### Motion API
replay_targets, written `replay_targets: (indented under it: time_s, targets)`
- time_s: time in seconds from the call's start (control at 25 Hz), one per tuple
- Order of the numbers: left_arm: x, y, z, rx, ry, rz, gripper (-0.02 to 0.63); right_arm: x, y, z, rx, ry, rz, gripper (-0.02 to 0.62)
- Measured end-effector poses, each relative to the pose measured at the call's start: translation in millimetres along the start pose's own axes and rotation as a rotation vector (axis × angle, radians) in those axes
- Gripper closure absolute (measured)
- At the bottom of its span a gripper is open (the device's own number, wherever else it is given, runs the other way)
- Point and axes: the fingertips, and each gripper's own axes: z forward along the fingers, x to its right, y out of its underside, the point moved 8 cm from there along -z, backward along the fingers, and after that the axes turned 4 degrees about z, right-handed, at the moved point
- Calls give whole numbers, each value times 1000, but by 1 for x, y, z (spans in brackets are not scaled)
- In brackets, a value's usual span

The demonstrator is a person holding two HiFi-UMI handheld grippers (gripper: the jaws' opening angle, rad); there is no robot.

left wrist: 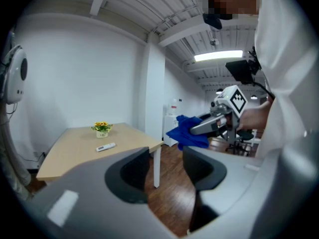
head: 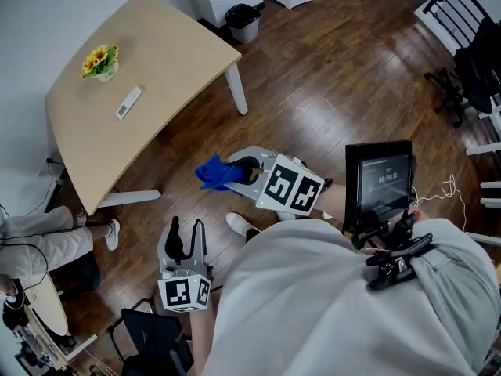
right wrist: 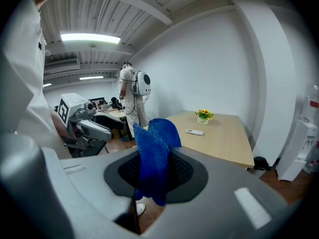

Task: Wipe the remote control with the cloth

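The white remote control (head: 128, 103) lies on the light wooden table (head: 168, 53), next to a small pot of yellow flowers (head: 100, 61). It also shows far ahead in both gripper views: remote (left wrist: 105, 146), remote (right wrist: 194, 132). My right gripper (head: 235, 171) is over the floor short of the table, shut on a blue cloth (head: 216, 173) that bunches up between its jaws (right wrist: 152, 153). My left gripper (head: 185, 229) is lower and nearer to me. Its jaws stand slightly apart with nothing between them, and only floor shows in the gap (left wrist: 165, 168).
A black waste bin (head: 244, 22) stands beyond the table's far corner. A black chair (head: 462, 53) is at the right. A seated person's legs (head: 47, 241) are at the left, and another person (right wrist: 130, 98) stands by a desk. A screen (head: 380, 180) hangs on my chest.
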Motion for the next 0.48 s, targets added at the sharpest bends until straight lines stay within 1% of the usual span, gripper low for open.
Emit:
replay_targets:
  time_s: [0.48]
  targets:
    - [2, 6, -19, -16, -56, -16, 374, -12, 1, 10, -13, -52, -27, 509]
